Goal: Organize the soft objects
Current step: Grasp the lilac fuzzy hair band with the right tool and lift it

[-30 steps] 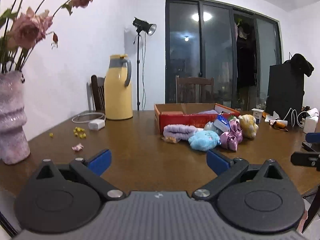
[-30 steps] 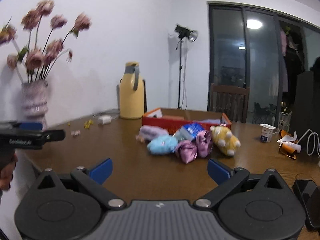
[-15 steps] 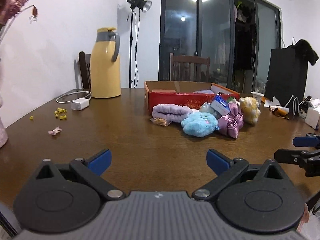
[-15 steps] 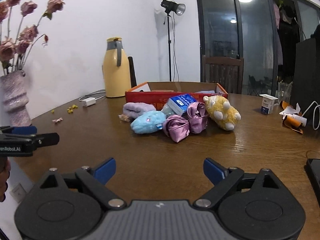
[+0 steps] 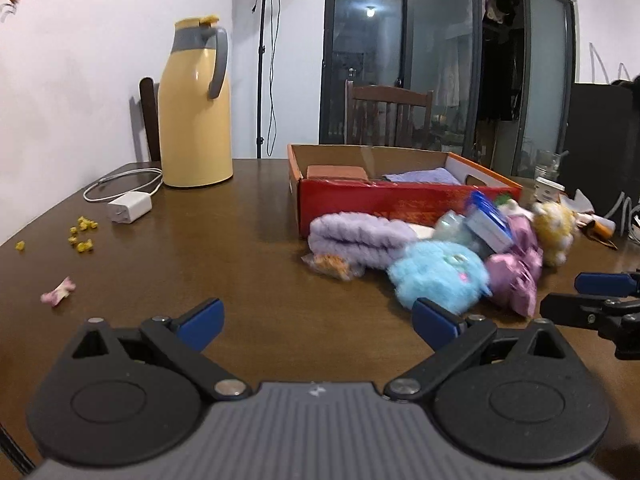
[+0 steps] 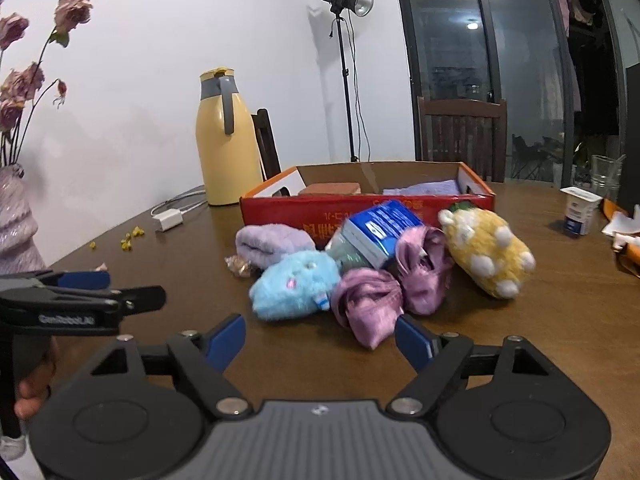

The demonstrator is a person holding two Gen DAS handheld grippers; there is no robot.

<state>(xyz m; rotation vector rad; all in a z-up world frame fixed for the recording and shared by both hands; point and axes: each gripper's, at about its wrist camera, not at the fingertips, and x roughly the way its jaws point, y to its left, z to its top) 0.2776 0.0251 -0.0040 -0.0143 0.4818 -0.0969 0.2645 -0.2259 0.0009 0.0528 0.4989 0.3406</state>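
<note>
Right gripper (image 6: 320, 338), bottom centre of the right wrist view: jaws closing, nothing between them, bare table (image 6: 520, 320) under the gap. The purple satin bundle (image 6: 366, 304) sits just past the blue pads, not touched.

Left gripper (image 5: 316, 318), bottom centre of the left wrist view: jaws spread wide, nothing in them, over bare wood. It also shows at the left edge of the right view, with part of a hand on its grip low left.

Soft pile, mid-frame in both views, on the table in front of the red cardboard box (image 6: 360, 208):
- blue plush (image 6: 294, 286) nearest, left of the satin bundle and touching it
- rolled lilac towel (image 6: 272, 242) behind the plush, against the box front
- small snack packet (image 6: 238, 266) at the towel's left end
- blue-and-white carton (image 6: 380, 232) tilted on top of the pile
- yellow spotted plush (image 6: 488, 254) at the right end

Inside the box: a brown block (image 6: 330, 188) and a folded lilac cloth (image 6: 428, 188).

Further back, left of centre: white charger with cable (image 6: 168, 218), yellow crumbs (image 6: 130, 238), yellow thermos jug (image 6: 224, 140). Vase of dried roses (image 6: 16, 216) at the left edge. Light stand (image 6: 346, 0) and chair (image 6: 460, 136) behind the table; yogurt cup (image 6: 578, 210) at right.
</note>
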